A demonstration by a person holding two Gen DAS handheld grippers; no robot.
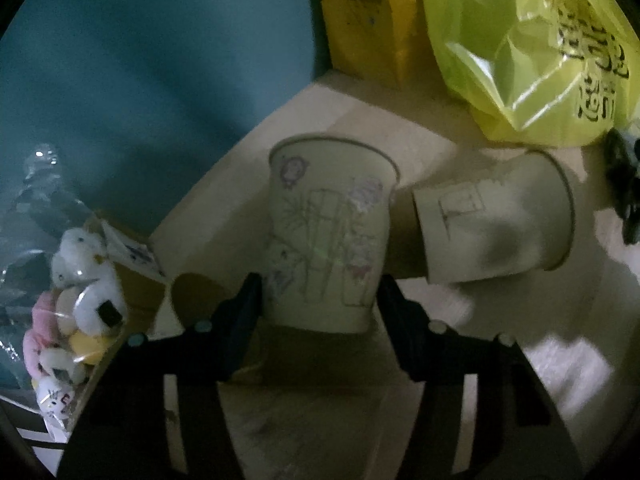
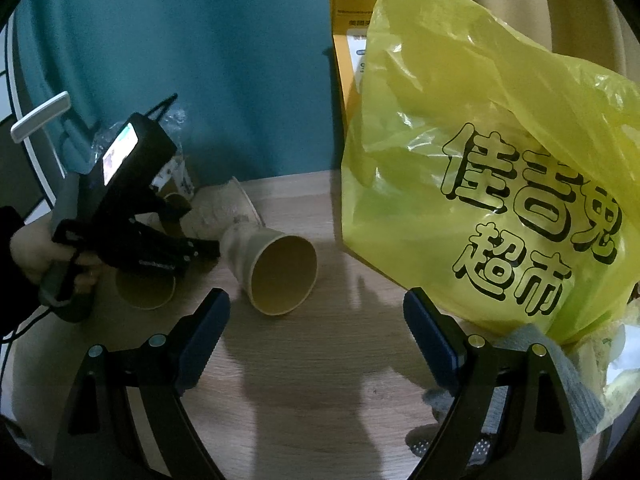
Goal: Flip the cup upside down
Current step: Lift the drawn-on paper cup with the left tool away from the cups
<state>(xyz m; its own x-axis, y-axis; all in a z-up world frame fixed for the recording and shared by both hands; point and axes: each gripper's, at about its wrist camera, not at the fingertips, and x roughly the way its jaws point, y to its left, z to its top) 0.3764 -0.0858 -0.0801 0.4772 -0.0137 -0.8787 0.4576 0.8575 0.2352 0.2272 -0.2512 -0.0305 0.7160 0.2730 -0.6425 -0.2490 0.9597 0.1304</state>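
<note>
In the left wrist view a paper cup with bamboo drawings (image 1: 330,236) stands between the fingers of my left gripper (image 1: 320,292), with its wider rim up. The jaws sit close on both sides of its lower part. A second paper cup (image 1: 496,220) lies on its side just to the right. In the right wrist view that lying cup (image 2: 276,268) shows its open mouth toward me, and the left gripper (image 2: 200,236) with the held cup (image 2: 230,206) is at the left. My right gripper (image 2: 316,320) is open and empty above the wooden table (image 2: 320,380).
A large yellow plastic bag (image 2: 480,160) fills the right side, with a yellow box (image 2: 348,60) behind it. Another cup (image 2: 146,290) stands under the left gripper. A bag of plush toys (image 1: 76,304) lies off the table's left edge. A teal curtain hangs behind.
</note>
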